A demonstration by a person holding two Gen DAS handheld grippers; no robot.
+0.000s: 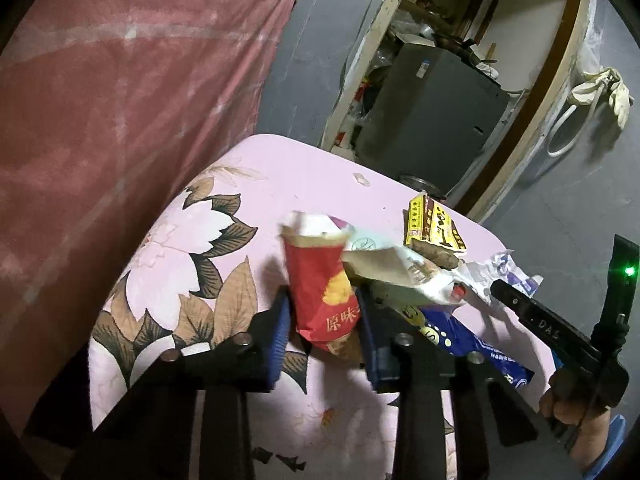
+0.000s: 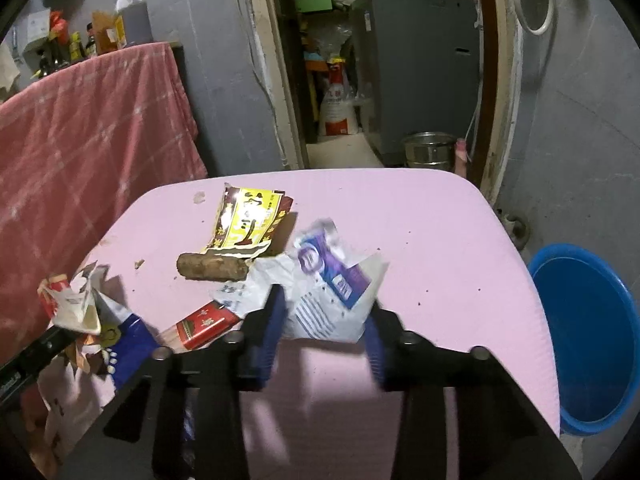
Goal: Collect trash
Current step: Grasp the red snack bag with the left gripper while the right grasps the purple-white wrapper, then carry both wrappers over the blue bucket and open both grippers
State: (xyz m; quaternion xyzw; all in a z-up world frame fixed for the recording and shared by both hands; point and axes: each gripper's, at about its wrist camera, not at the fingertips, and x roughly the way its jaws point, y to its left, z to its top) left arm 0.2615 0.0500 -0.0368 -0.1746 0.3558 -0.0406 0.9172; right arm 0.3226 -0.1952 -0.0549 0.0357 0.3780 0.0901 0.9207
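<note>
Red chip bag (image 1: 320, 300) is sitting pinched in left gripper (image 1: 322, 320), lifted for binning; right gripper (image 2: 326, 320) is straddling the purple-white wrapper (image 2: 332, 284) (grip unclear), blue basin (image 2: 592, 336) waiting alongside.

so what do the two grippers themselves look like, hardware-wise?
Both match: the left gripper and right gripper have matte black frames, round bolt heads on top and ribbed blue pads lining the fingers. From the left wrist, the right unit shows a green LED and embossed "DAS" lettering.
</note>
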